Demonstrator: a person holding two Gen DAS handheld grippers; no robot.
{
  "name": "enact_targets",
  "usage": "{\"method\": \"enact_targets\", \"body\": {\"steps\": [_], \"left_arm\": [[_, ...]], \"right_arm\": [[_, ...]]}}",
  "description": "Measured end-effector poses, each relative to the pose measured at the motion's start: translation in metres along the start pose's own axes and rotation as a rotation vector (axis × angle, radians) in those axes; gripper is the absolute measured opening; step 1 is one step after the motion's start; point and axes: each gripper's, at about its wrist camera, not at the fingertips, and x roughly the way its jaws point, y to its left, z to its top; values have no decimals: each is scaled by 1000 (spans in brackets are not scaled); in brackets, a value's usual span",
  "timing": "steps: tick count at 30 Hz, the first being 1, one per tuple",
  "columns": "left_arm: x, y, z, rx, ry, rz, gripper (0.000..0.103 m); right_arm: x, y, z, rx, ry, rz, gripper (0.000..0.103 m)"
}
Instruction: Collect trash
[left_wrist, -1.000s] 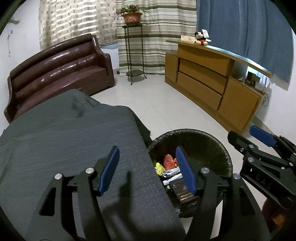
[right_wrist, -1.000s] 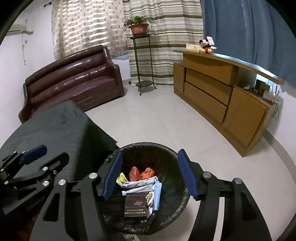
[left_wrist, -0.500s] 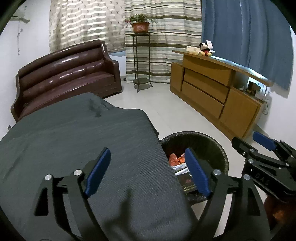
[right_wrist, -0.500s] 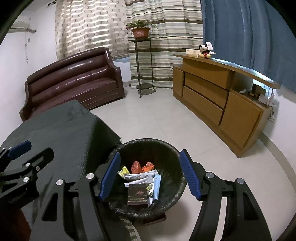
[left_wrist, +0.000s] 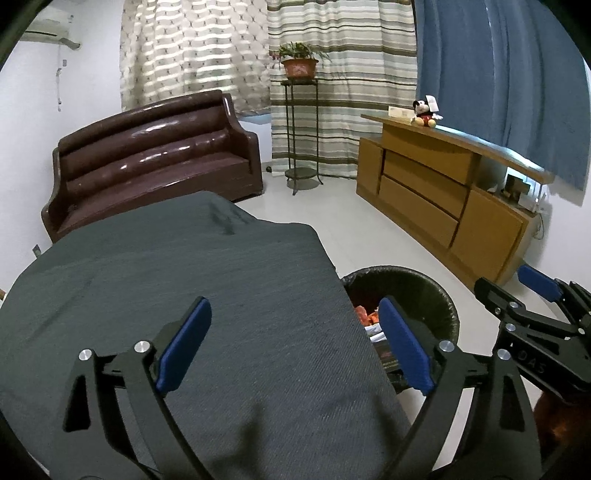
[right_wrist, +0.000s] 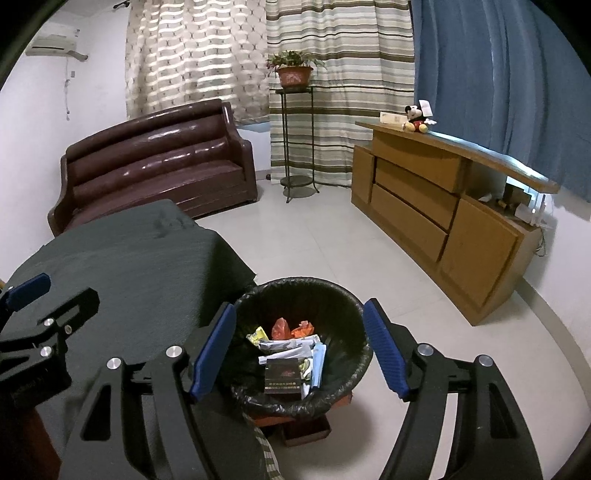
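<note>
Blue pads line both tools, and neither pair grips anything. The left gripper (left_wrist: 295, 343) hangs above the dark grey cloth (left_wrist: 184, 280) that covers the table, its jaws opening wide with only bare fabric showing between them. The right gripper (right_wrist: 300, 350) hangs above the bin, its jaws opening as well, with nothing pinched between its pads; the bin's contents show through the gap, well below.

Just beside the table's edge stands the trash bin (right_wrist: 354, 306), round and lined with a black bag. Trash lies inside it: a dark cigarette box (right_wrist: 282, 376) on top at the near side, white and pale blue wrappers (right_wrist: 295, 347) behind it, a yellow wrapper (right_wrist: 258, 335) to the left, and red-orange scraps (right_wrist: 291, 328) at the back. From the left wrist view the cloth's edge hides most of the bin, so only its right half shows.

Farther out, a white tiled floor (right_wrist: 332, 236) runs to a brown leather sofa (right_wrist: 159, 162) by the left wall. A potted plant (right_wrist: 294, 70) sits on a tall metal stand before striped curtains. On the right stands a wooden sideboard (right_wrist: 424, 199) with a plush mouse toy (right_wrist: 416, 119) on top, and a blue curtain (right_wrist: 498, 74) hangs behind it.
</note>
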Motion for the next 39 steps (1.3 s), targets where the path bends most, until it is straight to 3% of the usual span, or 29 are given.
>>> {"method": "enact_targets", "body": {"steps": [16,39], "left_arm": [[-22,5,-1,-13,-32,-2,90],[-25,5,1,-14,-31,-5,90]], "right_arm": [[-24,5,-1,-1,-50,6,70],[-26,5,-1,-1,-58,6,71]]}}
